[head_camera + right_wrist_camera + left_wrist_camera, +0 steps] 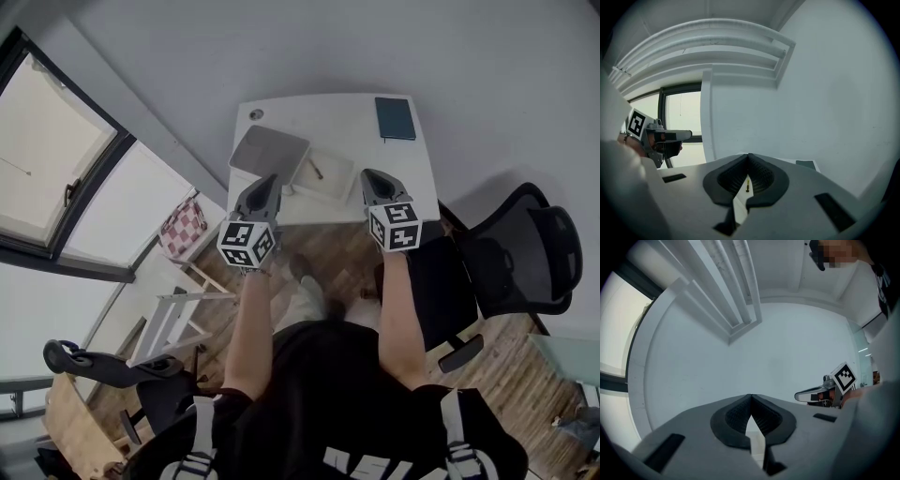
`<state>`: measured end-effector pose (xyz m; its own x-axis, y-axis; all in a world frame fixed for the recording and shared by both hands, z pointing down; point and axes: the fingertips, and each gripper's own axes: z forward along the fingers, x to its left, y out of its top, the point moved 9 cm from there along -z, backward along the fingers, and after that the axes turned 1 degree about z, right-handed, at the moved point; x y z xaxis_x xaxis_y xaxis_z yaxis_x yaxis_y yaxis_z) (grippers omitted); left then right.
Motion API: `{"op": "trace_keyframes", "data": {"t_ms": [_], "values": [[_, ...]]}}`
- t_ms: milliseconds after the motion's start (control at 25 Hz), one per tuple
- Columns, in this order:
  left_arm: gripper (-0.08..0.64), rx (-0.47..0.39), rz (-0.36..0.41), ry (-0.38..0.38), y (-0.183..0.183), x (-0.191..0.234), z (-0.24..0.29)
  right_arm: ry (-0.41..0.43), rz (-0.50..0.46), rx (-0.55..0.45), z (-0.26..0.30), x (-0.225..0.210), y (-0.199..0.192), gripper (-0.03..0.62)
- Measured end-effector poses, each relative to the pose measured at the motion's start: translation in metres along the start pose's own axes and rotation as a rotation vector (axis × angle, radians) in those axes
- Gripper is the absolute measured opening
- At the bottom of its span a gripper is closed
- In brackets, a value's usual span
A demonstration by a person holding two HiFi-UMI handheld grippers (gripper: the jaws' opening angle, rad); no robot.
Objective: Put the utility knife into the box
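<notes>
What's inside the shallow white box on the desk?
One slim dark stick-shaped object lies on the floor of the shallow white box. It is too small to confirm as the utility knife. Nothing covers the box, and the rest of its floor looks bare.

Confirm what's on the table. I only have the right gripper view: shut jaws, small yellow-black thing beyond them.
Observer: In the head view that looks like the utility knife. It lies within the outline of a shallow white box on the white table.
Operator: Left gripper state?
Observer: The left gripper has its jaws together, with nothing between them.
Operator: Anything beside the box?
Observer: A flat grey panel, maybe a lid, sits directly left of the box.
</notes>
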<state>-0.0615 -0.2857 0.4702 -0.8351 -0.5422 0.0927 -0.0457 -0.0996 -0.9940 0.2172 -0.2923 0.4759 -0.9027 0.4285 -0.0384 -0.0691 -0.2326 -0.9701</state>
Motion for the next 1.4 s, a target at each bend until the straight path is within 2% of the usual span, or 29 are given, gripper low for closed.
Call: {"op": "trace_keyframes", "data": {"t_ms": [480, 1400], "values": [[0.025, 0.007, 0.000, 0.006, -0.004, -0.006, -0.016, 0.016, 0.042, 0.007, -0.015, 0.008, -0.015, 0.014], [0.025, 0.024, -0.001, 0.032, -0.004, -0.002, -0.025, 0.047, 0.039, 0.022, -0.014, 0.018, -0.022, 0.014]]}}
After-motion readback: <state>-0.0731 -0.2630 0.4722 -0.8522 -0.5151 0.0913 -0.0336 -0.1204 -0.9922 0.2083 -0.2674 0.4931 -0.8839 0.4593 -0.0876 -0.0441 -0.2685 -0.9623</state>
